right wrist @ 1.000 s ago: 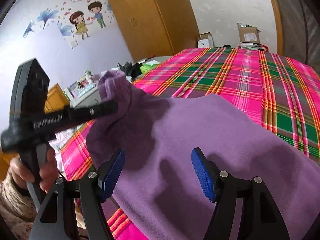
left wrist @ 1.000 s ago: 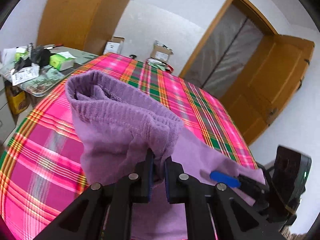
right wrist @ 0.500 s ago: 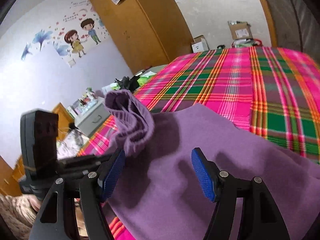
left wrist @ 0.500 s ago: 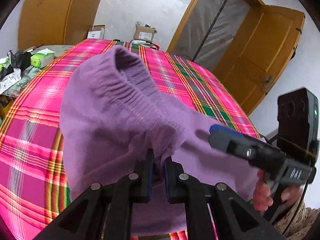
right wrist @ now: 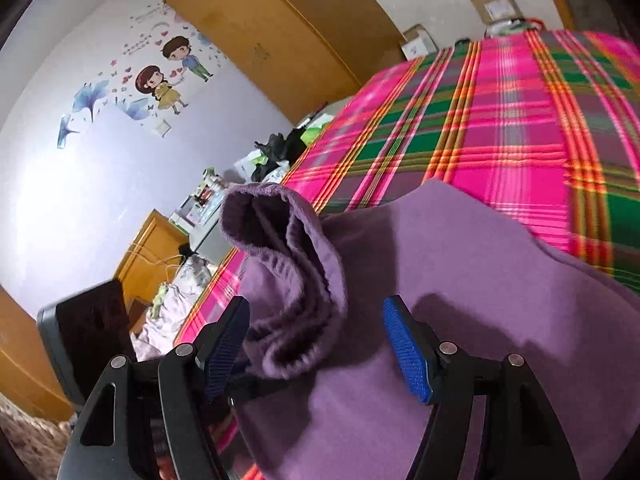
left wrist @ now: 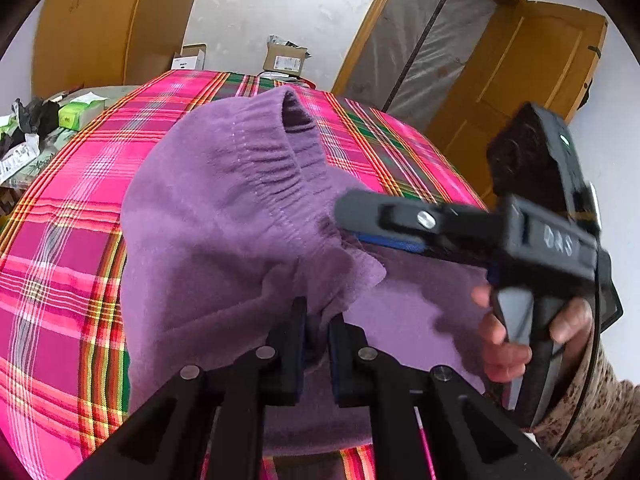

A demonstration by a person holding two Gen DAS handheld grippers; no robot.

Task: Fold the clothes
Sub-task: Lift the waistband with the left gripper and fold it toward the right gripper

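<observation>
A soft, fleecy purple garment (left wrist: 224, 240) with a gathered, ribbed elastic band lies bunched on the pink-and-green plaid bedspread (left wrist: 60, 240). The left gripper (left wrist: 316, 340) pinches a fold of it above the bedspread. The right gripper (right wrist: 316, 344) is spread wide around the ribbed edge, its blue textured pads (right wrist: 408, 356) clear of the cloth.

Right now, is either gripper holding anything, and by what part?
The left gripper is shut on the purple garment, pinching a bunched fold just below its ribbed band. The right gripper is open around that band, holding nothing.
</observation>
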